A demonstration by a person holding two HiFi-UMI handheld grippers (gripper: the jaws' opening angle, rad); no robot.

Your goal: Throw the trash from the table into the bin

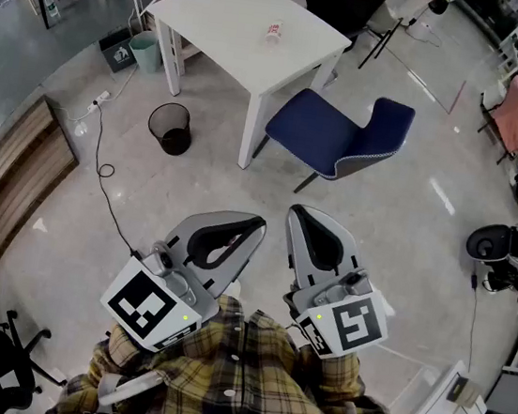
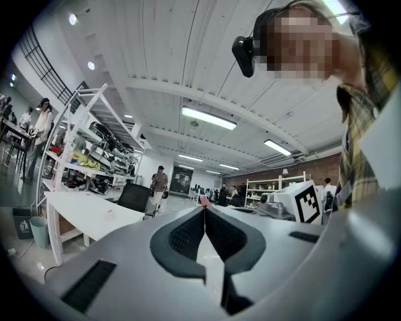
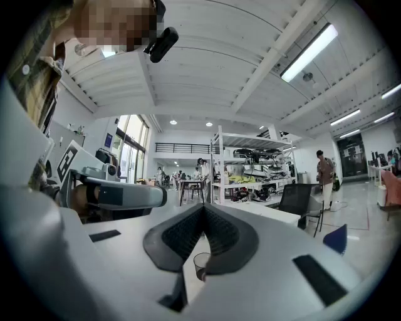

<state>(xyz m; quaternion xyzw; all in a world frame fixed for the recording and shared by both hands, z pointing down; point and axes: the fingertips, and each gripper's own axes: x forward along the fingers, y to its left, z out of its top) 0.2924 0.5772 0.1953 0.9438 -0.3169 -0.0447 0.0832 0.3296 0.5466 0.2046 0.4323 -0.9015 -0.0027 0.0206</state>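
Observation:
A small crumpled cup point(image 1: 274, 31) lies on the white table point(image 1: 238, 9) far ahead of me. In the left gripper view the cup point(image 2: 110, 213) is a tiny spot on the table point(image 2: 81, 210). A black mesh bin point(image 1: 170, 128) stands on the floor left of the table, and part of it shows low between the right jaws as a dark bin point(image 3: 202, 266). My left gripper point(image 1: 259, 222) and right gripper point(image 1: 294, 212) are held side by side in front of my chest, far from the table. Both are shut with nothing between their pads point(image 2: 188, 235).
A blue chair point(image 1: 344, 137) stands at the table's near right corner. A teal bin point(image 1: 147, 49) and a cable point(image 1: 103, 167) lie to the left, beside a wooden bench point(image 1: 4, 206). Shelving point(image 2: 94, 150) and several people point(image 2: 160, 182) fill the background.

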